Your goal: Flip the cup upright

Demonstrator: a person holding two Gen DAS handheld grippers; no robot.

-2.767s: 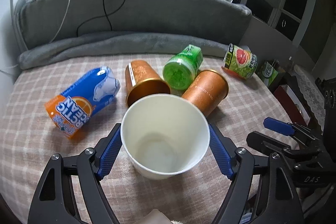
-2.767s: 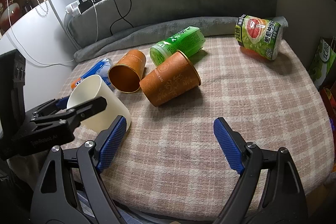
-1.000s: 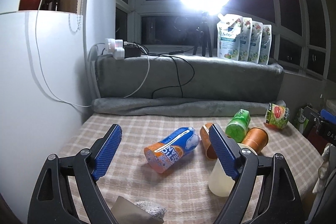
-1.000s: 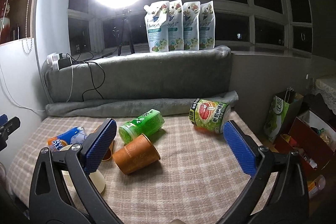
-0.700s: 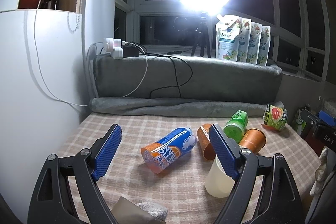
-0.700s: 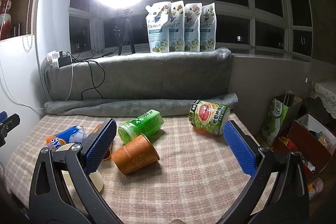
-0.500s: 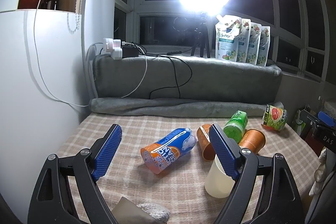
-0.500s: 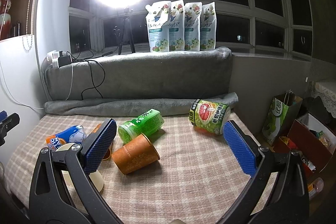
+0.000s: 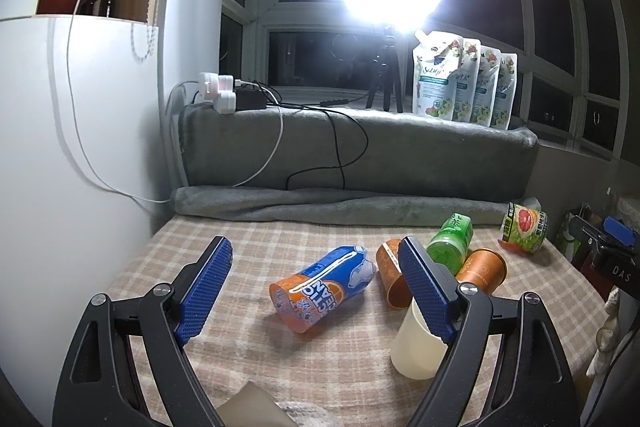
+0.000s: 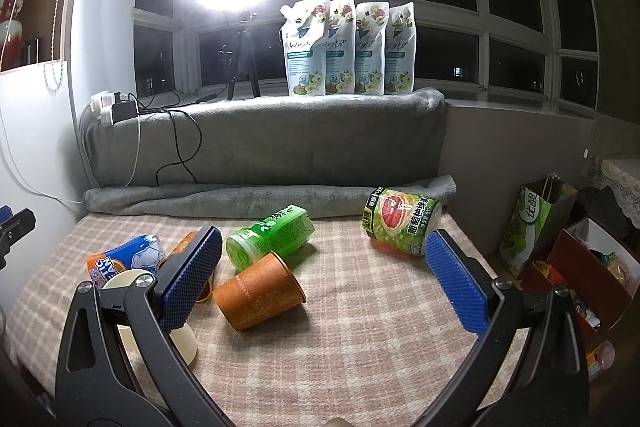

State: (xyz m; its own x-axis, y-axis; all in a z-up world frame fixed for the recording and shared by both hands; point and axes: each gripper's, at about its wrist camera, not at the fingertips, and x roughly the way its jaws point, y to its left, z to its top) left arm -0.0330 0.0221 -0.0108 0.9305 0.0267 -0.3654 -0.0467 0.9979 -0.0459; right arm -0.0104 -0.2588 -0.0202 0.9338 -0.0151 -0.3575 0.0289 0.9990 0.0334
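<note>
A cream paper cup (image 9: 414,351) stands upright on the checked tablecloth (image 9: 248,355), partly behind my left gripper's right finger; it also shows in the right wrist view (image 10: 182,341) behind the right gripper's left finger. My left gripper (image 9: 316,291) is open and empty, raised back from the cup. My right gripper (image 10: 328,277) is open and empty above the table. Two orange-brown cups lie on their sides: one (image 10: 258,291) in the middle, one (image 9: 390,277) beside the blue can.
A blue-orange can (image 9: 320,287), a green can (image 10: 270,237) and a grapefruit can (image 10: 400,221) lie on the table. A grey blanket roll (image 10: 264,195) lines the back. A paper bag (image 10: 538,223) and boxes stand right of the table.
The left gripper let go of the cream cup, which now stands upright, and drew back and up. Over the last second both grippers barely moved.
</note>
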